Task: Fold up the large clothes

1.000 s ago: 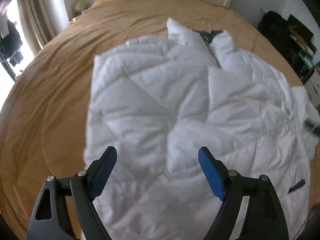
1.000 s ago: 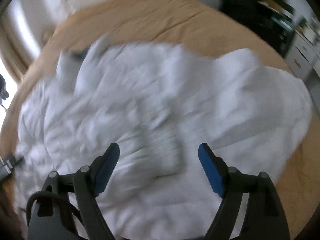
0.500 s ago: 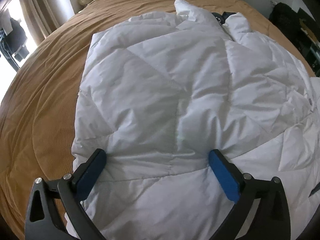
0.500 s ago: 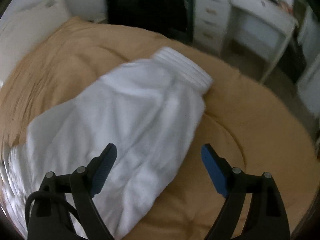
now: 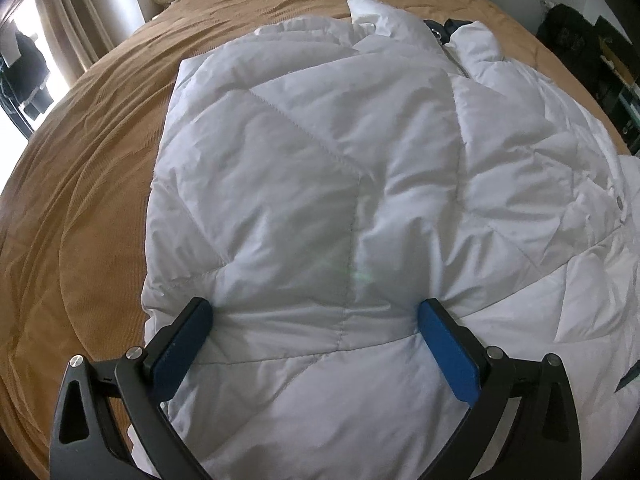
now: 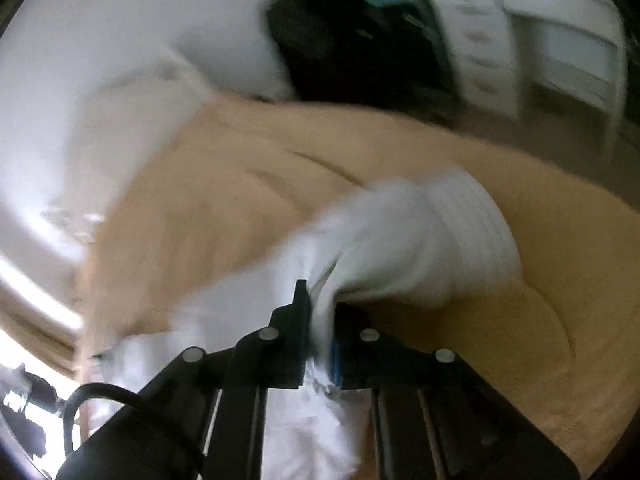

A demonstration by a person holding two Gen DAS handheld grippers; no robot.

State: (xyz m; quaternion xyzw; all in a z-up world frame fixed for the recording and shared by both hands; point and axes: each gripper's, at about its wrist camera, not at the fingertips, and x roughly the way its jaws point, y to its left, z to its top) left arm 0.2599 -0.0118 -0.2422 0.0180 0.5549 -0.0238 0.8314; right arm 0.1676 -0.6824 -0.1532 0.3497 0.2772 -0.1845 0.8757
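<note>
the bed [image 5: 92,152] fills most of both your views, covered in a tan ribbed bedspread with soft wrinkles. on it lies the white quilted jacket [image 5: 340,168], spread flat over the middle of the bed with its collar and zipper at the far end and a bit of dark lining showing there. a black bag [image 6: 352,40] and white drawers [image 6: 560,40] stand beyond the bed on your right-hand view, though that view is blurred. your left gripper [image 5: 316,316] sits low on the near part of the jacket, its jaws wide apart with the blue pads pressing into the puffy fabric on either side of a seam. your right gripper [image 6: 320,312] has its jaws pinched together on the jacket's sleeve [image 6: 420,240], just behind the ribbed cuff [image 6: 476,216], which is bunched up above the bedspread.
</note>
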